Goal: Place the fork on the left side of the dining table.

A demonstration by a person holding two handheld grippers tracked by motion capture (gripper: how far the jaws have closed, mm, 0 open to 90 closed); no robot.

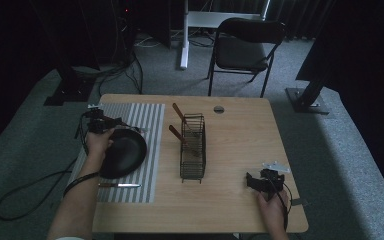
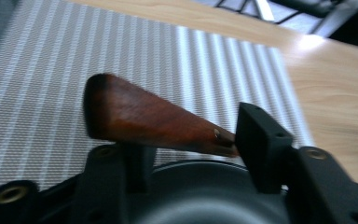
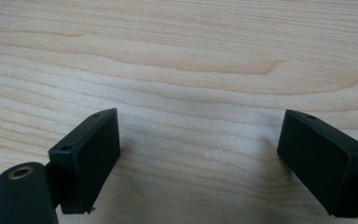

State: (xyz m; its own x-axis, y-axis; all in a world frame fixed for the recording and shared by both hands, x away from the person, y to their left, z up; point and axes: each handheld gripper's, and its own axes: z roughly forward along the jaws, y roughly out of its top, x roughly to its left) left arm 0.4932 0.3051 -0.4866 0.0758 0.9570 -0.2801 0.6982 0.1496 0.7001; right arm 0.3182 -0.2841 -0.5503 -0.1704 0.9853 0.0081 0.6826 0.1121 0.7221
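pan | black, round, brown wooden handle | flat on striped placemat
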